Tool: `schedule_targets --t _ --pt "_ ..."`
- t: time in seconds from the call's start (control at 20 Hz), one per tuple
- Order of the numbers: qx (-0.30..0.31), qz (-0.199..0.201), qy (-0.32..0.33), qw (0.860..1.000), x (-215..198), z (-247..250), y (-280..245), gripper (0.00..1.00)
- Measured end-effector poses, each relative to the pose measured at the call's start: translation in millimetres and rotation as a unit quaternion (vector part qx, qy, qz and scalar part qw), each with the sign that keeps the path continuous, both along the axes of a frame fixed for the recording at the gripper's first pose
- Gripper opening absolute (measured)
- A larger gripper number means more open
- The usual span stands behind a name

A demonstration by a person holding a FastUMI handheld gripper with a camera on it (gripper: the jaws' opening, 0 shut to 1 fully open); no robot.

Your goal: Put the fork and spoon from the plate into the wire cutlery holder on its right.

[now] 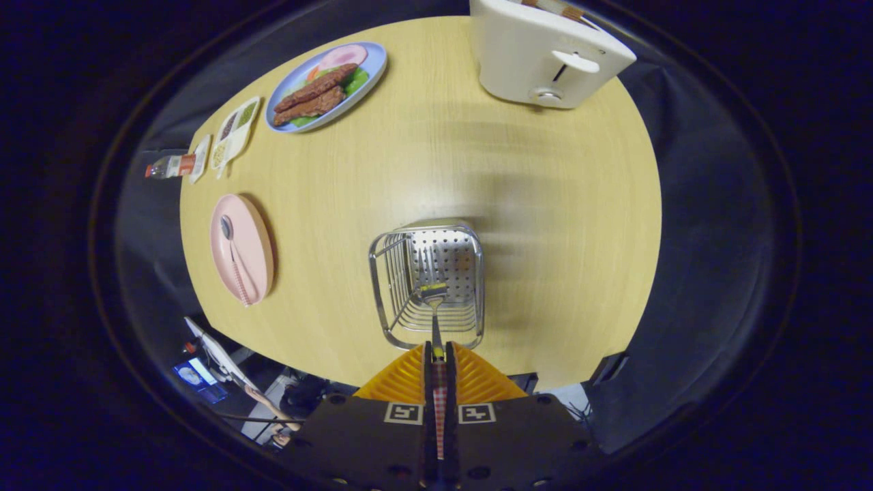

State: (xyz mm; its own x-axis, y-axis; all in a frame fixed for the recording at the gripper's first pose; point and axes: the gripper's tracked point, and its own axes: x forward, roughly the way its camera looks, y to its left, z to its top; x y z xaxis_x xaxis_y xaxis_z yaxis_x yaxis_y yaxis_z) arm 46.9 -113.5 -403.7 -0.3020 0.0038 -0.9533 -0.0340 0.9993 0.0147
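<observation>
At the bottom centre of the frame, the gripper (pixel 438 356) has its 2 fingers pressed together on the checked handle of a metal fork (pixel 435 310), whose tines point down into the open top of the silver wire cutlery holder (pixel 428 283) in the middle of the round wooden table (pixel 532 225). At the left, a round pink plate (pixel 256 256) carries a metal spoon (pixel 233 259) with a checked handle. A white toaster (pixel 545 54) stands upper right, and a blue plate of food (pixel 327 85) sits upper left.
</observation>
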Motion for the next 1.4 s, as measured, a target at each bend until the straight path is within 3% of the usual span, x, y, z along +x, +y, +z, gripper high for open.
schedule_targets --t 0.35,0.85,0.95,1.05,1.2,1.25,1.4 --pt "0.005 -0.002 -0.023 1.000 9.3 -3.6 1.4 0.12" --pt "0.031 -0.002 -0.094 0.995 3.3 16.6 19.2 0.13" --pt "0.033 0.002 -0.110 0.993 -0.4 21.7 27.0 0.21" --pt "0.038 0.003 -0.130 0.991 -2.3 27.8 41.0 0.23" --pt "0.050 0.031 -0.176 0.983 -2.1 37.6 69.5 0.31" --pt "0.050 0.044 -0.193 0.979 -1.3 39.6 78.1 0.42" --pt "0.045 0.065 -0.236 0.968 2.5 45.3 109.3 0.56"
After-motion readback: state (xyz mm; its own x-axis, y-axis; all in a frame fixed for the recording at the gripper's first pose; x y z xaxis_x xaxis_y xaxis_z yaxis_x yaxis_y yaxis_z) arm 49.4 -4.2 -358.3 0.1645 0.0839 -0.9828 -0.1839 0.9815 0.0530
